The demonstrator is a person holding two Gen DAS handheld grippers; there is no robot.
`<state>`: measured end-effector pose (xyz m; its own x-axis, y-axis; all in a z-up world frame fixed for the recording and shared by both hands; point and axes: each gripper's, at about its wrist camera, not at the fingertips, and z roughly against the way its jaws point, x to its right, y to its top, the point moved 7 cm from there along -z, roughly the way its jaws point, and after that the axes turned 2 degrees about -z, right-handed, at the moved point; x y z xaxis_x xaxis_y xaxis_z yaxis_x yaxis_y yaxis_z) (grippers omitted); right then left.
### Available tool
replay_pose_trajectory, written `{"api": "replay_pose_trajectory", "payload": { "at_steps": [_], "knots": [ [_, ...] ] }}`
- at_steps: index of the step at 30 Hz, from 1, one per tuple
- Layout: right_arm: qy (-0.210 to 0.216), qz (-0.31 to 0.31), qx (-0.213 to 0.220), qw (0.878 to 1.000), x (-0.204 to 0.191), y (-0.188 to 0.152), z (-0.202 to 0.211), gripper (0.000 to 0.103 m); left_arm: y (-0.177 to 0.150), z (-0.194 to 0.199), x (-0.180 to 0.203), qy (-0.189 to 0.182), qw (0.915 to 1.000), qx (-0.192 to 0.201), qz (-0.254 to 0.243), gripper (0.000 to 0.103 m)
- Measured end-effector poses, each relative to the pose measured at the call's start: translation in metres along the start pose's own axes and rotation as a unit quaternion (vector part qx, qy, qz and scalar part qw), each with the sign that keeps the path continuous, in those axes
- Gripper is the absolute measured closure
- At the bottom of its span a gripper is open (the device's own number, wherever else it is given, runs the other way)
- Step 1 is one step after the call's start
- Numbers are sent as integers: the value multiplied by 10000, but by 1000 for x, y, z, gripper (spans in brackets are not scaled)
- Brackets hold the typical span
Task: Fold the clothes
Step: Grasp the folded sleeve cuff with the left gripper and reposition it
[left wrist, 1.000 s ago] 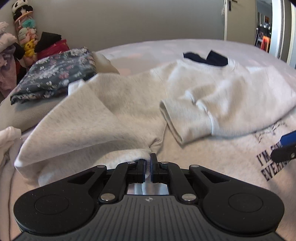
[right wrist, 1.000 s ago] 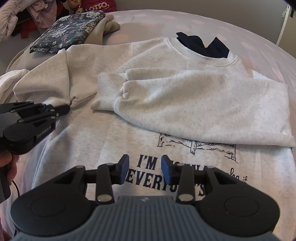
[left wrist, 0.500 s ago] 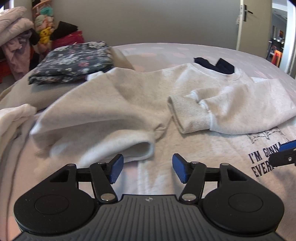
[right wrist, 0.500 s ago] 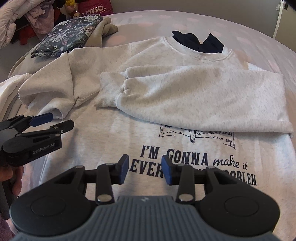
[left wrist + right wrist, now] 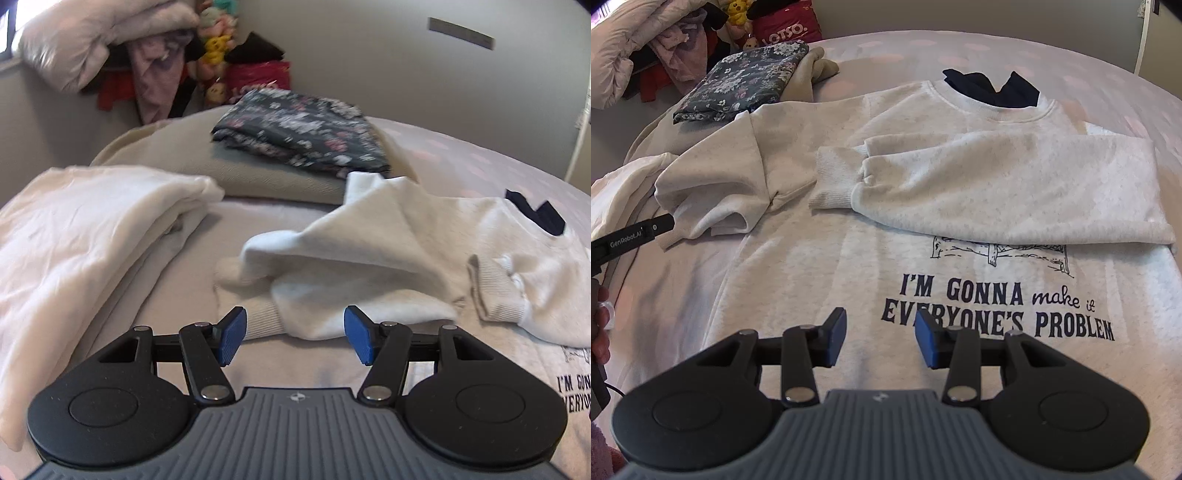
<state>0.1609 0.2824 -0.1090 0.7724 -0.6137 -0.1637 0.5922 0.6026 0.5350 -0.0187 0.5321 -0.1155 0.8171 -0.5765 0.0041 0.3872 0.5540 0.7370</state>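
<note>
A light grey sweatshirt (image 5: 812, 277) with dark printed lettering lies face up on the bed. Its right sleeve (image 5: 997, 184) is folded across the chest. The left sleeve (image 5: 369, 240) lies loosely bunched beside the body, its ribbed cuff (image 5: 262, 321) just beyond my left gripper (image 5: 293, 332). That gripper is open and its blue pads touch nothing; it also shows at the left edge of the right wrist view (image 5: 661, 224). My right gripper (image 5: 880, 332) hovers over the lower chest near the lettering, its jaws opening a little with nothing between them.
A folded dark floral garment (image 5: 303, 136) rests on beige fabric at the back. A cream garment (image 5: 92, 229) lies to the left of the sleeve. A navy item (image 5: 993, 88) sits above the collar. Piled clothes and plush toys (image 5: 147, 55) stand behind. A hand (image 5: 600, 325) holds the left gripper.
My left gripper let go of the left sleeve's fold, opened wide, and drew back to the left while rolling. The sleeve stays bunched. My right gripper backed off a little, showing more lettering.
</note>
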Motion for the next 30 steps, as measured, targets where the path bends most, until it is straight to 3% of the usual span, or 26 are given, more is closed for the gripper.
{"api": "replay_pose_trajectory", "payload": {
  "at_steps": [4,11,14,17,21,22,26,30],
  "knots": [
    [-3,-8,-64,10000,-5,-3,-7,57,-5,-23,-22,433,9984,-216,296,46],
    [29,65,-42,10000,-18,8,-20,55,-16,-50,-24,394,9965,-471,576,42],
    [32,214,-23,9998,-26,13,-26,53,-17,-55,-25,156,9950,-510,847,42],
    [42,268,-7,9996,-28,17,-31,53,-17,-57,-21,29,9958,-518,752,45],
    [53,312,38,9995,-31,25,-35,53,-12,-59,-10,-375,9958,-459,701,83],
    [57,323,61,9994,-32,28,-34,53,-12,-59,-6,-473,9955,-452,681,87],
    [66,389,169,9991,-33,37,-30,52,-8,-53,7,-456,9979,-291,357,90],
    [35,411,247,9988,-28,44,-23,52,4,-34,25,-325,9989,161,-297,91]
  ]
}}
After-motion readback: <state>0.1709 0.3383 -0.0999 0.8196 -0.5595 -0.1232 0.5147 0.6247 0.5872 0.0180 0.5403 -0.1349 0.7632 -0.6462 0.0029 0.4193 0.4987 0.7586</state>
